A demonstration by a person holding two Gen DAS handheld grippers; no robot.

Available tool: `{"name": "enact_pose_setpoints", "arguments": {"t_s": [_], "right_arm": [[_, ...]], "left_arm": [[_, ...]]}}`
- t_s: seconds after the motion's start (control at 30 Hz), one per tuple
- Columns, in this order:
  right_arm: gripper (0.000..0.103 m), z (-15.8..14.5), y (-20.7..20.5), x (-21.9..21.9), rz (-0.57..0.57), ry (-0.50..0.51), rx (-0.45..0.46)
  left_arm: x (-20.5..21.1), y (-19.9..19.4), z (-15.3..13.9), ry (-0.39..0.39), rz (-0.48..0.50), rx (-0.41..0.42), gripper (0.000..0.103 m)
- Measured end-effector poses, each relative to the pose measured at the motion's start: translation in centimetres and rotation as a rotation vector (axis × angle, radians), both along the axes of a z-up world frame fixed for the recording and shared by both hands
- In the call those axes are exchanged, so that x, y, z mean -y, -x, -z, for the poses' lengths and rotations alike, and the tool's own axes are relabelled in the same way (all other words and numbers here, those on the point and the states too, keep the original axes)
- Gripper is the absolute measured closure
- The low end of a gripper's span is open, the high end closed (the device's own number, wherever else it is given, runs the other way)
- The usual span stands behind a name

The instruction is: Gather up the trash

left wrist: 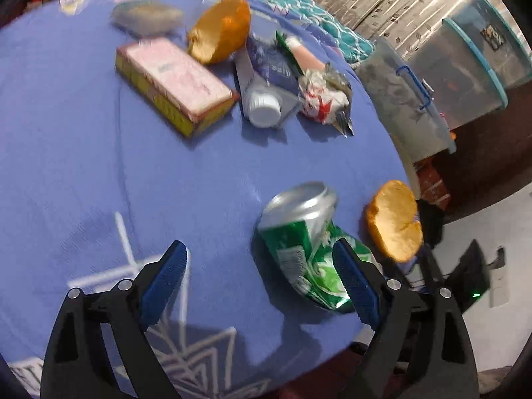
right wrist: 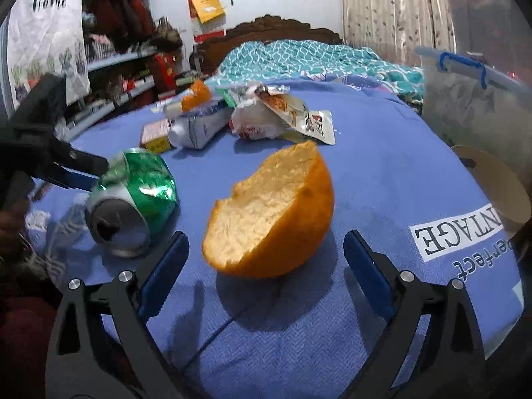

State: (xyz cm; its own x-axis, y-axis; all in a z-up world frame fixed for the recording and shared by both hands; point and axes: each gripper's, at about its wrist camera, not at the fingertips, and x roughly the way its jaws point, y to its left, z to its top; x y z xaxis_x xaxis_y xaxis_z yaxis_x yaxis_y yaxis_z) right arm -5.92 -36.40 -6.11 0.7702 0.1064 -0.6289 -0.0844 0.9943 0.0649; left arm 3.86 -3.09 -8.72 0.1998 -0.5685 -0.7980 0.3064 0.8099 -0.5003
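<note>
A crushed green can (left wrist: 299, 239) (right wrist: 133, 196) lies on its side on the blue cloth (left wrist: 99, 166). My left gripper (left wrist: 259, 249) stands open over it, its right finger across the can's body and its left finger well off to the side. In the right wrist view one of the left gripper's fingers (right wrist: 79, 174) rests against the can's far side. Half an orange peel (right wrist: 272, 212) (left wrist: 395, 221) sits to the can's right, hollow side up. Around it stands my open right gripper (right wrist: 266, 239), pads apart from the peel.
Farther back lie a second orange peel (left wrist: 221, 30), a pink and yellow box (left wrist: 173, 79), a white-capped carton (left wrist: 262, 104) and a crumpled wrapper (left wrist: 324, 96). A clear plastic bin (right wrist: 465, 106) stands at the cloth's right edge, beside a brown paper bag (right wrist: 492, 186).
</note>
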Motion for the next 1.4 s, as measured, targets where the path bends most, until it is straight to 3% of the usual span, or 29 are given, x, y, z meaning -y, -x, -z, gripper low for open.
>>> {"name": "enact_pose_setpoints", "arguments": {"t_s": [0.2, 0.3, 0.33, 0.37, 0.4, 0.5, 0.6, 0.77, 0.9, 1.27, 1.33, 1.4], "right_arm": [[0.010, 0.0, -1.0, -0.6, -0.010, 0.109, -0.004], [0.010, 0.2, -1.5, -1.2, -0.032, 0.140, -0.007], [0.012, 0.2, -1.5, -1.4, -0.044, 0.142, -0.002], [0.022, 0.2, -1.6, -1.5, -0.056, 0.138, 0.004], [0.025, 0.0, -1.5, -1.4, -0.056, 0.135, 0.020], [0.055, -0.7, -1.4, -0.6, -0.057, 0.090, 0.050], [0.063, -0.9, -1.8, 1.0, -0.013, 0.064, 0.056], [0.065, -1.4, -2.0, 5.2, 0.104, -0.003, 0.087], [0.065, -1.9, -2.3, 10.8, 0.261, -0.048, 0.100], [0.064, -2.8, -2.9, 26.6, 0.597, -0.110, 0.111], [0.056, -2.5, -3.3, 28.7, 0.624, -0.146, 0.084], [0.039, -2.3, -3.2, 30.0, 0.663, -0.170, 0.087]], "left_arm": [[3.0, 0.5, 0.0, 0.029, 0.078, 0.003, 0.018], [4.9, 0.7, 0.2, -0.012, 0.104, 0.028, 0.029], [5.6, 0.7, 0.3, -0.010, 0.125, 0.024, 0.060], [6.3, 0.5, 0.6, -0.002, 0.158, -0.001, 0.064], [6.7, 0.4, 0.6, -0.001, 0.153, 0.002, 0.065], [8.5, 0.3, 0.4, -0.018, 0.176, 0.024, 0.067], [10.6, -0.1, 0.0, -0.025, 0.203, 0.046, 0.067], [15.1, -1.5, -1.0, -0.018, 0.263, 0.057, 0.069], [20.1, -2.6, -2.3, -0.025, 0.326, 0.108, 0.070], [39.5, -7.9, -3.2, -0.054, 0.513, 0.187, 0.071], [42.3, -8.5, -3.3, -0.042, 0.523, 0.199, 0.070], [45.0, -8.9, -3.1, -0.032, 0.520, 0.198, 0.057]]}}
